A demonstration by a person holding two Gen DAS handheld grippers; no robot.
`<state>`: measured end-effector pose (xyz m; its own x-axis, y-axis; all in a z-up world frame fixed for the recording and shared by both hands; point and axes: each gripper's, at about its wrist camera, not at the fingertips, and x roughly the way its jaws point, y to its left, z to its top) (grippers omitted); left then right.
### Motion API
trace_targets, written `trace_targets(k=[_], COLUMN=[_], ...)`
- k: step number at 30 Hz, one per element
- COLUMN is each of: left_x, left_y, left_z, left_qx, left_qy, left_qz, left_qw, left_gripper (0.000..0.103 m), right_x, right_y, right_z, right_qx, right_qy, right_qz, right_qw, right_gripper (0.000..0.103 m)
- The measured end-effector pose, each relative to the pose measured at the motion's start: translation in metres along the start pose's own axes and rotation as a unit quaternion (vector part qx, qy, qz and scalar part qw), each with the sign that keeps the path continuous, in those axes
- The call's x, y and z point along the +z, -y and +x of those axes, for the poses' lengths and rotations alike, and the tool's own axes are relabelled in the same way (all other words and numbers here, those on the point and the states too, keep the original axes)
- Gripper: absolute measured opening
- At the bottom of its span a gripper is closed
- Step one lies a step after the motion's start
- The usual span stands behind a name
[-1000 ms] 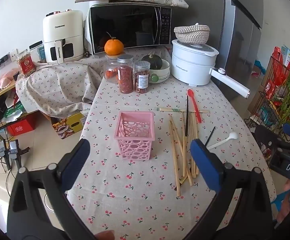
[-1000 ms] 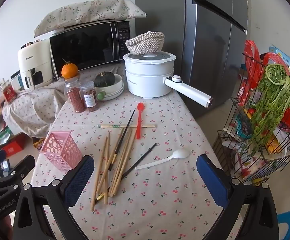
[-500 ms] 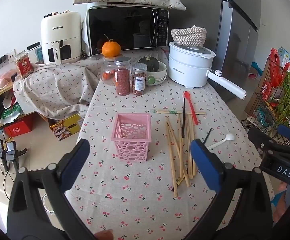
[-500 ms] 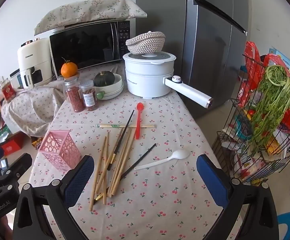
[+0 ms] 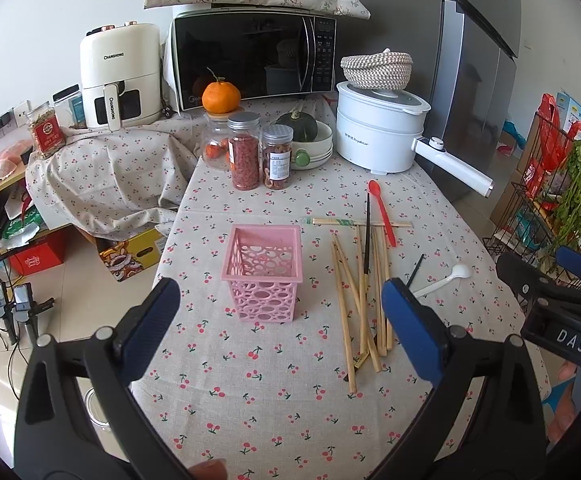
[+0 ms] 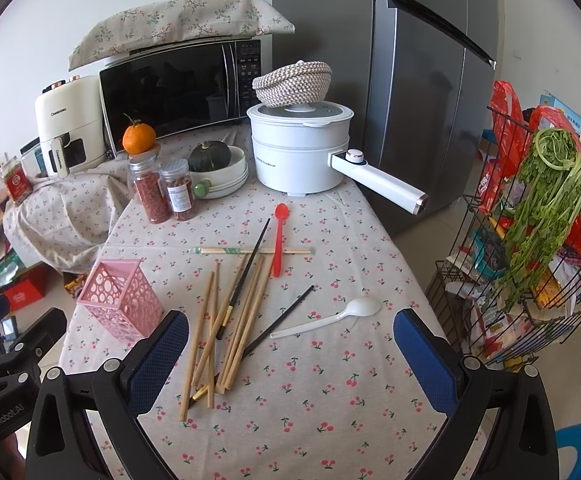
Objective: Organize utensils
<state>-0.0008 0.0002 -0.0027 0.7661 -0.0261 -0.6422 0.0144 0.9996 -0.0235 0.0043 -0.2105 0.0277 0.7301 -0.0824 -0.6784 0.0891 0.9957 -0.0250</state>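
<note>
Wooden chopsticks (image 6: pixel 226 320) lie lengthwise, fanned beside upright pink basket (image 6: pixel 120 300).

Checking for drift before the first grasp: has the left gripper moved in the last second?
Yes. In the left wrist view the pink basket and microwave slid leftward, so the open left gripper shifted or turned slightly to the right.

Bright, even daylight fills both sharp views, perhaps from a window toward nine o'clock, with soft shadows, faint glare on the fridge (image 6: pixel 418 92), and strong fisheye bending and dark corners at the edges.
</note>
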Motion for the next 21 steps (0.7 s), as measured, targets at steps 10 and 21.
trace_targets(k=[10,21], left_x=[-0.0009,-0.0015], left_y=[0.0019,0.0026], left_z=[0.0008,0.0006], left_qx=[-0.002,-0.002], left_qy=[-0.002,-0.002], left_qz=[0.002,0.003], left_qw=[1.0,1.0], left_gripper=[0.1,0.101], right_x=[-0.0024,-0.0041], right_y=[-0.0017,-0.002], right_z=[0.0006,0.0022], right_qx=[0.0,0.003], right_qy=[-0.001,-0.005], right_qz=[0.001,0.002], right_qw=[1.0,1.0], right_gripper=[0.103,0.103])
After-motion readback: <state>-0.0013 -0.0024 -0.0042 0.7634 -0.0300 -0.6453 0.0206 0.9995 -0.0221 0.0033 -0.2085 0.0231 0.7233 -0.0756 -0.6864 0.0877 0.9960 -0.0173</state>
